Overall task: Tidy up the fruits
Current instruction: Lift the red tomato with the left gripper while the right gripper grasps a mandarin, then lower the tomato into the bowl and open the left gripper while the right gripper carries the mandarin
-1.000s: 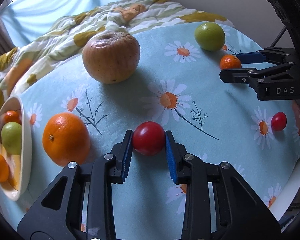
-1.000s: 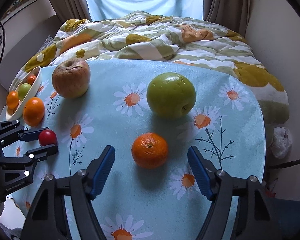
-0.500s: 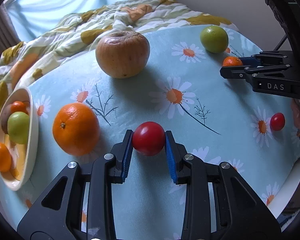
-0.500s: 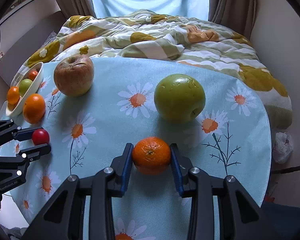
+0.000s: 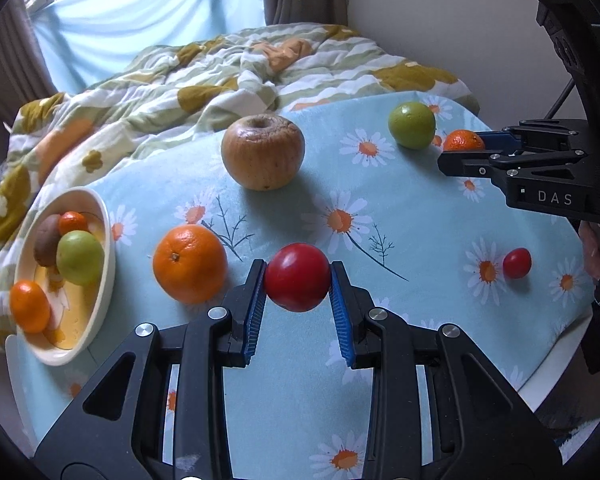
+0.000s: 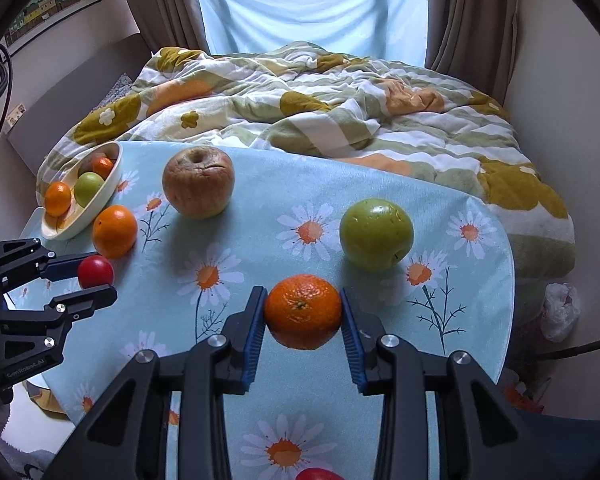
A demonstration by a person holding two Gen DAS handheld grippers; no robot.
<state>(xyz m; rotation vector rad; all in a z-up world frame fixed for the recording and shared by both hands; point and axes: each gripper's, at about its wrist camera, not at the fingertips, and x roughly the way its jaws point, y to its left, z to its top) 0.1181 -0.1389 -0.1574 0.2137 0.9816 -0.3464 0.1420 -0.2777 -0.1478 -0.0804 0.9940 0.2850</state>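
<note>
My left gripper [image 5: 297, 282] is shut on a red tomato [image 5: 297, 276] and holds it above the daisy tablecloth [image 5: 400, 208]. My right gripper [image 6: 302, 312] is shut on a small mandarin [image 6: 302, 311], lifted off the cloth. A cream bowl [image 5: 102, 248] at the left holds several small fruits. A large orange [image 5: 190, 264] lies beside the bowl. A wrinkled brown apple [image 5: 263, 152] and a green apple [image 5: 412, 125] lie farther back. A second small red tomato [image 5: 517, 263] lies at the right. The bowl also shows in the right wrist view [image 6: 112, 184].
A rumpled flowered quilt [image 6: 340, 100] covers the bed behind the table. Curtains and a window stand beyond. A wall runs along the right. The table's right edge [image 6: 510, 280] drops off to the floor, where a white bag [image 6: 560, 312] lies.
My right gripper closed on the mandarin and lifted it. My left gripper rose and pulled back with the red tomato, so more of the bowl and bed shows.
</note>
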